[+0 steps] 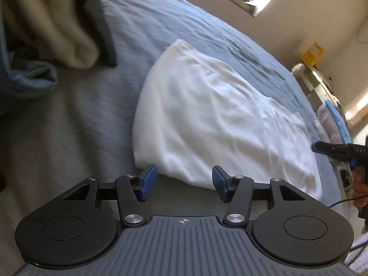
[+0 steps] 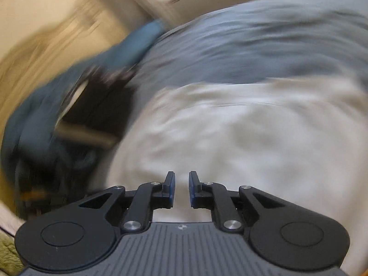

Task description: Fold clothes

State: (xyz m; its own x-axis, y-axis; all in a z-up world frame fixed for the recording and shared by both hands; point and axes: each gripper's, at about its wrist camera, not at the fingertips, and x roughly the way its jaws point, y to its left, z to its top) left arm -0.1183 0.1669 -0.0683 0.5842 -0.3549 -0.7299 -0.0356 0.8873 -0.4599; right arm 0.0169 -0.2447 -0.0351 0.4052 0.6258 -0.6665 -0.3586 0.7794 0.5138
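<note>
A folded white garment (image 1: 214, 115) lies on the blue-grey bedspread (image 1: 161, 23). My left gripper (image 1: 184, 181) is open and low over the bed, its blue pads (image 1: 147, 181) on either side of the garment's near edge without touching it. At the right edge of the left wrist view my right gripper (image 1: 322, 148) hovers by the garment's far side, held by a hand (image 1: 360, 184). The right wrist view is motion-blurred. There my right gripper (image 2: 181, 188) hangs over the white garment (image 2: 241, 138) with a narrow gap between its pads and nothing in it.
A heap of clothes sits at the bed's left: a cream piece (image 1: 46, 23), a black one (image 1: 101, 27) and a blue one (image 1: 27, 80). In the right wrist view the blue cloth (image 2: 46, 105) and a black item (image 2: 99, 105) are blurred. Shelves with a yellow box (image 1: 312, 53) stand beyond the bed.
</note>
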